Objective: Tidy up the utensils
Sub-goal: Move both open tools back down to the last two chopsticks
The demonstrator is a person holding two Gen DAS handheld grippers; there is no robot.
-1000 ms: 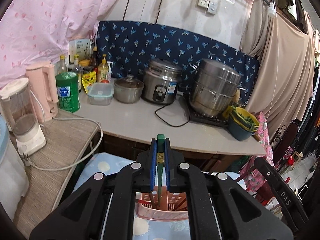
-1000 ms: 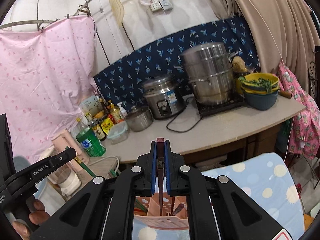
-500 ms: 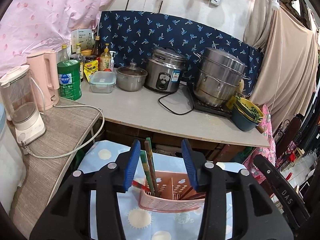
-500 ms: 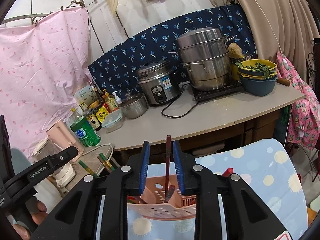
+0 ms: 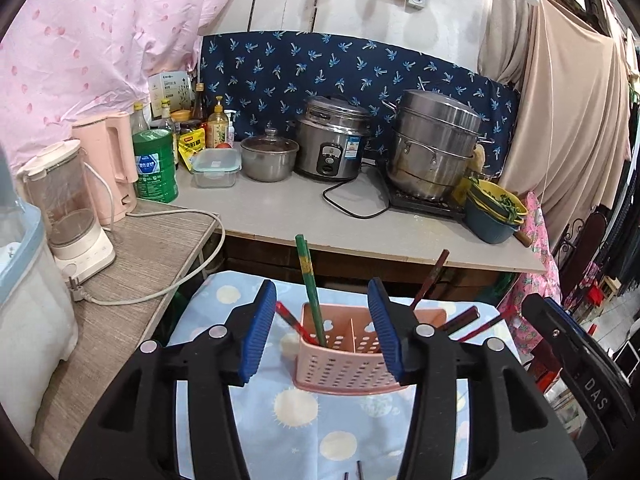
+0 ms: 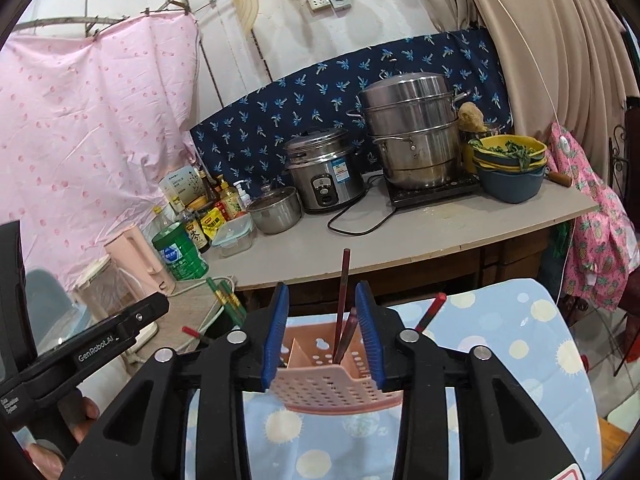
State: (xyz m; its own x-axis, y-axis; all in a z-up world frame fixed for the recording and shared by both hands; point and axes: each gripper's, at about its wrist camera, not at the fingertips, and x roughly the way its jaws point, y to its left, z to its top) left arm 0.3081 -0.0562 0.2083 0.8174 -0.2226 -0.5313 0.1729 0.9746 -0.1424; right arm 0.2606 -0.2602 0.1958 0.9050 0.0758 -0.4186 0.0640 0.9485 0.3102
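A pink perforated basket (image 5: 348,356) (image 6: 336,384) stands on the blue spotted cloth (image 5: 300,420). Green chopsticks (image 5: 308,280) stand tilted in its left compartment, with red ones (image 5: 288,318) beside them. Dark red chopsticks (image 5: 432,280) lean at its right end. My left gripper (image 5: 321,286) is just short of the basket; its jaws are opening, with the green chopsticks in line between them and untouched. My right gripper (image 6: 322,287) is opening too. A dark red chopstick (image 6: 343,292) stands in the basket between its blue pads (image 6: 280,320), free of both.
Behind the cloth-covered table runs a counter (image 5: 280,216) with a rice cooker (image 5: 332,144), a steamer pot (image 5: 436,148), stacked bowls (image 5: 494,210), bottles and a green canister (image 5: 154,164). A blender (image 5: 68,208) and pink kettle (image 5: 112,160) stand left. Two dark stick ends (image 5: 358,474) lie near me.
Both grippers were shut on upright chopsticks a second ago. Both have opened, the chopsticks now stand in the basket, and both grippers have drawn back from it.
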